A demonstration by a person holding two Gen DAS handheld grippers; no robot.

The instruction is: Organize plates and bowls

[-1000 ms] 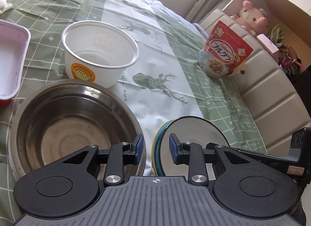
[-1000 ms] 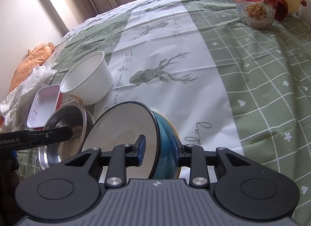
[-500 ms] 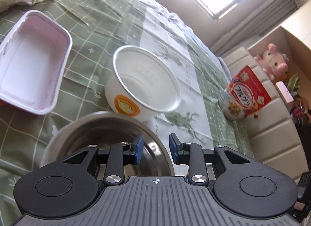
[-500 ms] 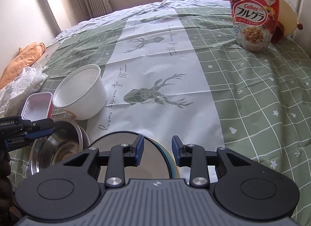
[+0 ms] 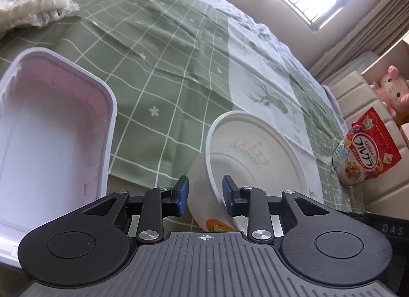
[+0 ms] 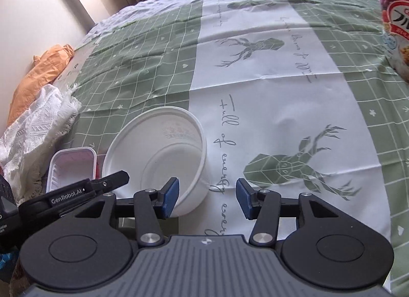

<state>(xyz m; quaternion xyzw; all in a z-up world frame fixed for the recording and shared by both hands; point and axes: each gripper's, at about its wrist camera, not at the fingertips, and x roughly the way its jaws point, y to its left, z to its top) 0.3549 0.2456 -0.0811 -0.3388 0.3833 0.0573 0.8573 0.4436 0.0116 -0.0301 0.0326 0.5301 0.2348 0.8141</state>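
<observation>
The white bowl (image 5: 258, 153) sits on a green checked cloth (image 5: 163, 48), and in the left wrist view the left claw (image 5: 204, 196) straddles its near rim, jaws apart, not pressing; a pink tray (image 5: 51, 128) lies left of the bowl. In the right wrist view the right claw (image 6: 205, 198) hangs beside the bowl, jaws opening on nothing, so the bowl looks not yet sorted.

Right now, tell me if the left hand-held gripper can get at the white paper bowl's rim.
Probably yes. The left hand-held gripper is open with the near wall and rim of the white paper bowl already between its jaws, pads not yet pressing. Nothing blocks it; the pink-white tray sits clear to one side.
</observation>
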